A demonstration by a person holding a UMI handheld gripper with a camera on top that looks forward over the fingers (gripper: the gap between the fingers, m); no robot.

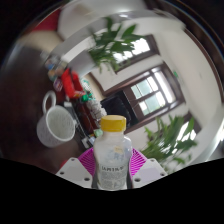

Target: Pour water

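A clear water bottle with a yellow cap and a pale label stands upright between my two fingers. Both pink pads press against its sides, so my gripper is shut on it. A white mug with its handle toward the top hangs to the left of the bottle, beyond the fingers, its opening facing me. The view is tilted, with the bottle held in the air.
A room shows behind the bottle: windows at the right, a leafy plant above and another plant at the right. Red and green objects sit above the mug on a dark counter.
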